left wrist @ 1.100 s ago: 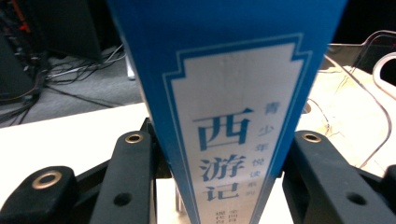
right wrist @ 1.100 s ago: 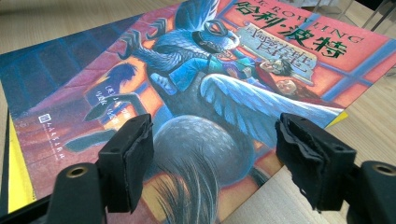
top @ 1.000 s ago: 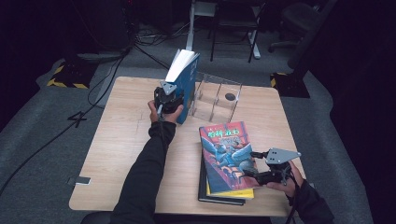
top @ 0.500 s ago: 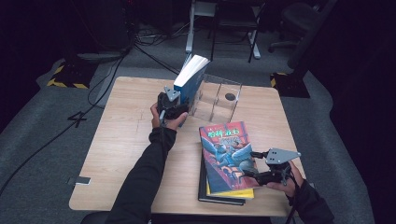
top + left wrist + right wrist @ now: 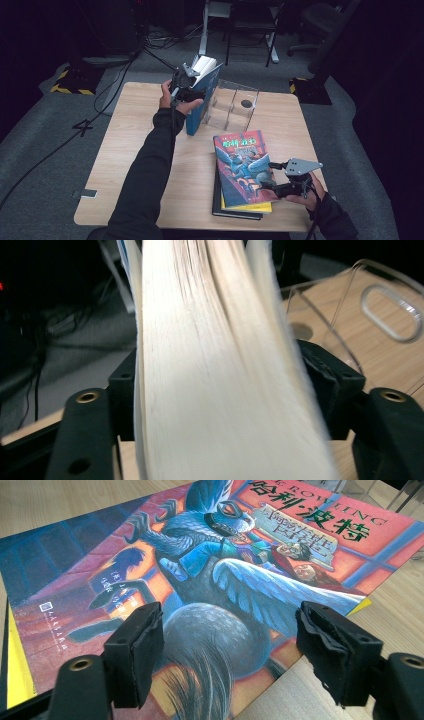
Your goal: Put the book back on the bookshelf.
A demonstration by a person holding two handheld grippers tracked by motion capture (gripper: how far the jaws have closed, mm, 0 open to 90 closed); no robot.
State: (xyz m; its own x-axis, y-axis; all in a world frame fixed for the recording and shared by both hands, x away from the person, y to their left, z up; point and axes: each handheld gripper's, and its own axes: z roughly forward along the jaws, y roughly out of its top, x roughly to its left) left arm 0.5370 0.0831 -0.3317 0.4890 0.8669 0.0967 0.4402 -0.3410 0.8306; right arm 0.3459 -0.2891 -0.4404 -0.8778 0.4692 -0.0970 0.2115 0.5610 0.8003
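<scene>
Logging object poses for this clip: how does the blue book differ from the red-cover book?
The blue book stands tilted against the clear rack, with the left gripper around its pages; the red-cover book lies flat on a stack, its cover facing up, under the open right gripper. Both are on the table.

We wear black long sleeves (image 5: 145,175). Our left gripper (image 5: 184,86) and right gripper (image 5: 280,181) are black, each with 2 padded jaws, brass-ringed screw holes, a grey three-cornered plate on top and a trailing black cable.
</scene>
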